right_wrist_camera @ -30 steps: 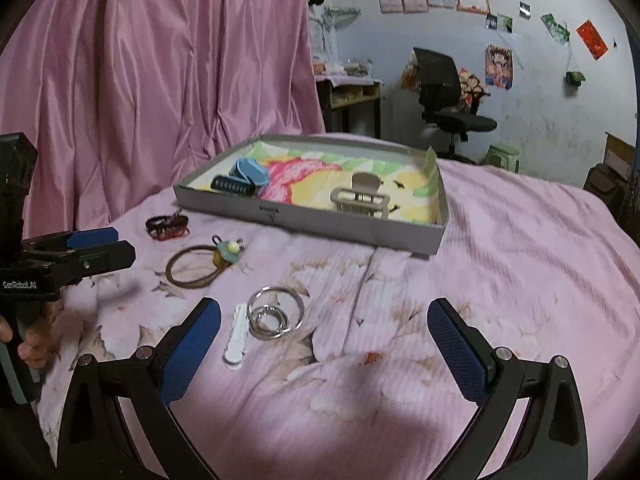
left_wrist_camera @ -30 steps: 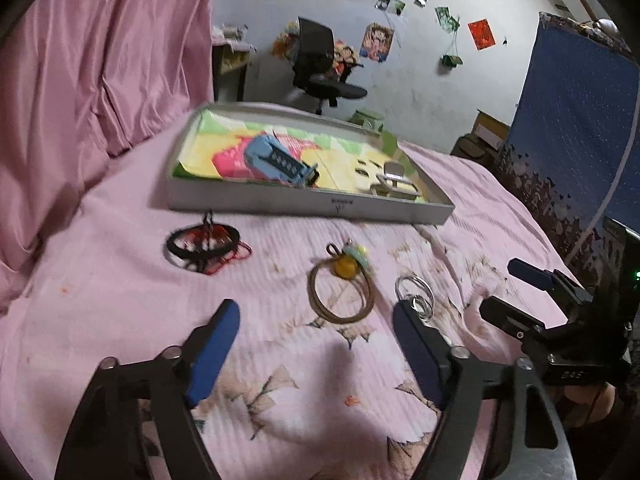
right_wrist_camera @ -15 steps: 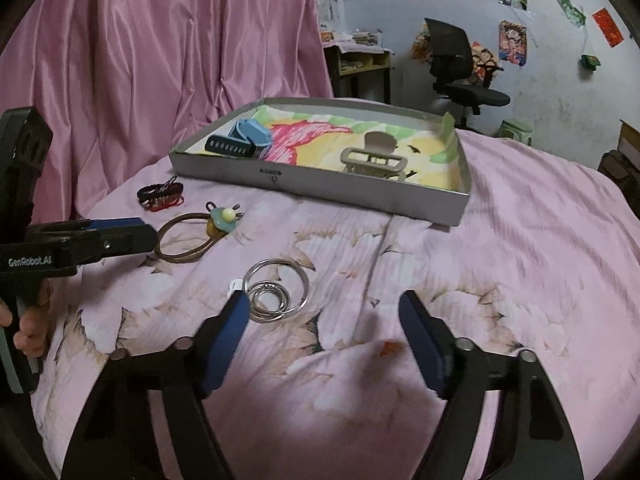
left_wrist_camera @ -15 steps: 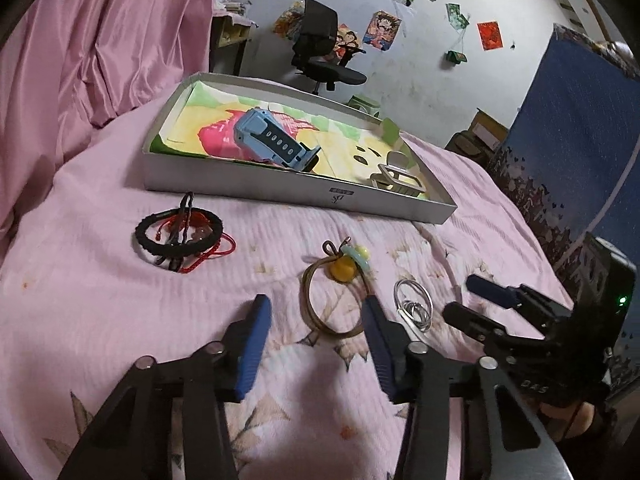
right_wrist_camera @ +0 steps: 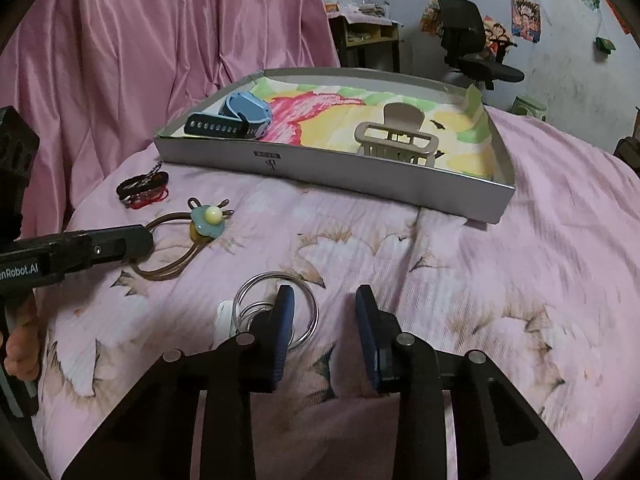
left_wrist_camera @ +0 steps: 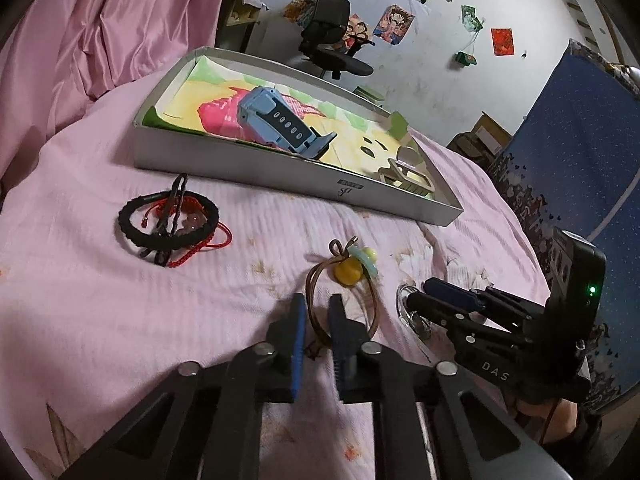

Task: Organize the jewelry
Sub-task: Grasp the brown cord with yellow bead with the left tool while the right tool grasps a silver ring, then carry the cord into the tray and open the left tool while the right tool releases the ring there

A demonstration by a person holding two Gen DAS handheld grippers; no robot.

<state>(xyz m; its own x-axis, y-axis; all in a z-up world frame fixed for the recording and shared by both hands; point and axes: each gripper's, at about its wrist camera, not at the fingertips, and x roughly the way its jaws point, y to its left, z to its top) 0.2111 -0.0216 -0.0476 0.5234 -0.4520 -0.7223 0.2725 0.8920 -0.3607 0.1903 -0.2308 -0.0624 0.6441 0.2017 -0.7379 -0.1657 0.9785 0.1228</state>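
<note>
A grey tray (left_wrist_camera: 280, 172) with a colourful liner holds a blue watch (left_wrist_camera: 276, 120) and a beige hair claw (left_wrist_camera: 408, 172); it also shows in the right wrist view (right_wrist_camera: 360, 176). On the pink bedspread lie a black and red bracelet (left_wrist_camera: 172, 220), a brown hair tie with a flower charm (left_wrist_camera: 344, 280) and silver rings (right_wrist_camera: 276, 308). My left gripper (left_wrist_camera: 318, 320) is nearly shut around the near edge of the brown hair tie. My right gripper (right_wrist_camera: 324, 312) is partly closed, its left finger over the silver rings.
Pink curtains (right_wrist_camera: 140, 60) hang at the left. A black office chair (right_wrist_camera: 472, 52) and a desk stand behind the bed. A blue patterned panel (left_wrist_camera: 568, 152) stands at the right. A white tag (right_wrist_camera: 224, 316) lies by the rings.
Both grippers have moved forward and down and have narrowed. The left one has closed around the hair tie's edge; the right one has come over the silver rings.
</note>
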